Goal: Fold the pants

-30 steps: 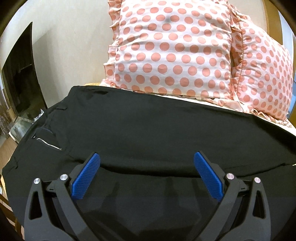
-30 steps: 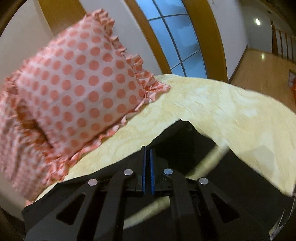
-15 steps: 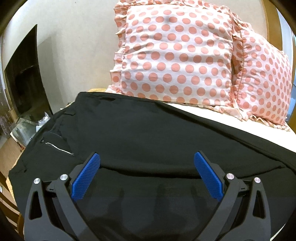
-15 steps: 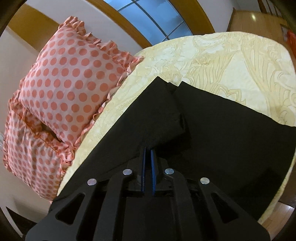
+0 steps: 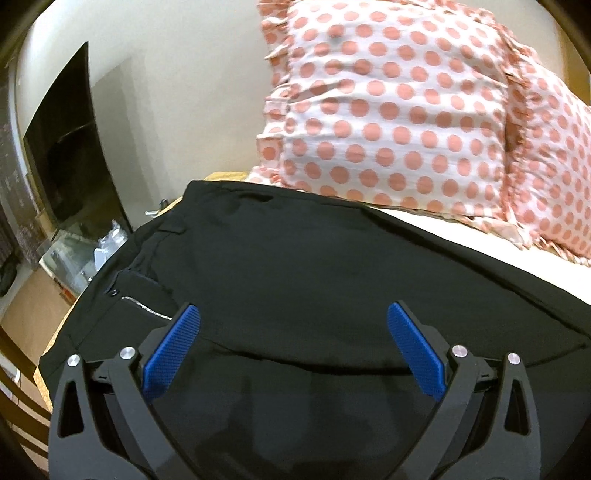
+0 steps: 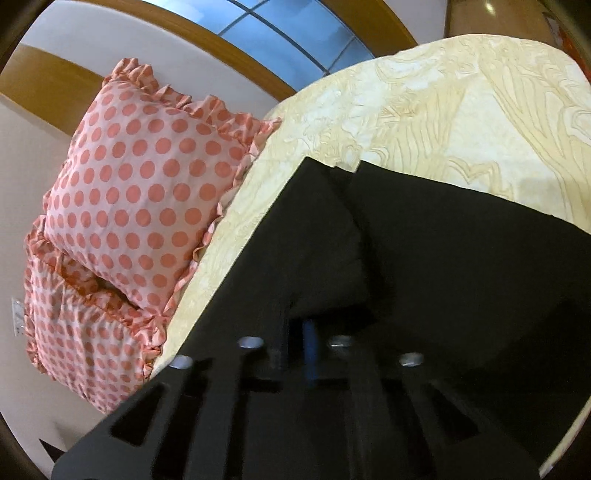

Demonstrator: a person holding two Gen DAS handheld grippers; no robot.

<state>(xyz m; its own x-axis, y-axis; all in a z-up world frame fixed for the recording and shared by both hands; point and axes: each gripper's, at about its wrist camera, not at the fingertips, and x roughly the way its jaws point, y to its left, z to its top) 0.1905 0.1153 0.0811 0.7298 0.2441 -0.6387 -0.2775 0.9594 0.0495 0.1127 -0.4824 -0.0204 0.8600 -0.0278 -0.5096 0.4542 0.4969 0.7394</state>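
The black pants (image 5: 314,266) lie spread across the bed, waist end with a silver zipper (image 5: 146,308) at the left. My left gripper (image 5: 293,349) is open, its blue pads wide apart just above the fabric near a fold line. In the right wrist view the leg ends of the pants (image 6: 424,258) lie on the cream bedspread (image 6: 424,110). My right gripper (image 6: 299,349) is blurred and looks slightly parted, with black cloth at its tips; whether it still grips is unclear.
Two pink polka-dot pillows (image 5: 399,110) lean against the wall behind the pants; they also show in the right wrist view (image 6: 140,195). A dark TV (image 5: 66,147) and clutter stand beyond the bed's left edge. A window (image 6: 280,33) is behind the bed.
My right gripper carried the pant leg down onto the bed, and its jaws now look slightly apart. My left gripper stayed open and drifted a little left over the pants.
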